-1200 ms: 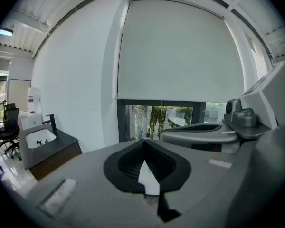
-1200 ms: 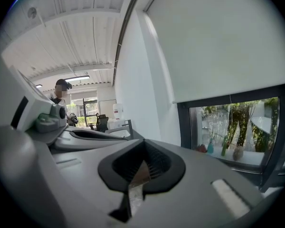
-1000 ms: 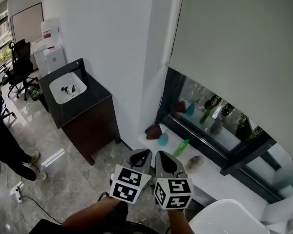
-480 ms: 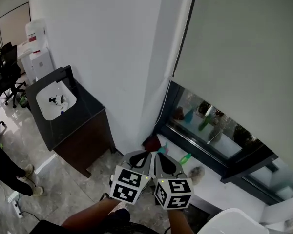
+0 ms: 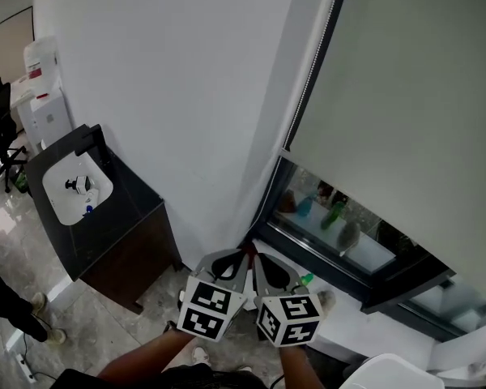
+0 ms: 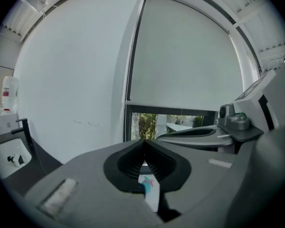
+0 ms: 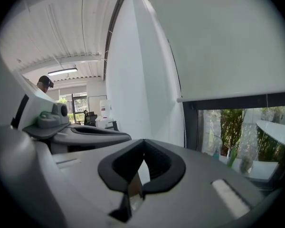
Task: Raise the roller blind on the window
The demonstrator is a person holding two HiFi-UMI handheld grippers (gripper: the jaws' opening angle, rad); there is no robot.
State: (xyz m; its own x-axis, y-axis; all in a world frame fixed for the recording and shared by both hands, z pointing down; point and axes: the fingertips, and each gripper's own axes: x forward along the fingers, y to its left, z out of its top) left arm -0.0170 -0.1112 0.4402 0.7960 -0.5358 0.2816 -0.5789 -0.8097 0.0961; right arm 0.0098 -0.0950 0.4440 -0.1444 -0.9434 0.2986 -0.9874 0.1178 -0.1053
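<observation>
Up high, saw the big pale roller blind (image 5: 405, 79), pulled down over most of the window (image 5: 348, 233). Left only a low strip of glass bare under its straight bottom edge. Saw a wide white wall (image 5: 170, 96) just left of it, flat and bare.

Found a dark cabinet (image 5: 134, 241) off to the left, with a white sink (image 5: 57, 197) set in its top. Spotted one small black and white thing (image 5: 79, 185) lying in the sink. Spotted a bit of a green bottle (image 5: 306, 279) on the white sill (image 5: 344, 316); could not tell what was inside.

Had open grey floor (image 5: 32, 290) between the cabinet and the person's arms. Had clear air in front of the wall and the blind.

Held the left gripper (image 5: 245, 256) and the right gripper (image 5: 257, 259) side by side, low in the middle, just beside the green bottle. Had both squeezed tight, jaw tips together, with nothing between them. Found the blind up and to the right of both grippers, well apart from them. Saw its thin bead chain (image 5: 312, 71) hanging down the blind's left edge, above the grippers and not touched by either one.
</observation>
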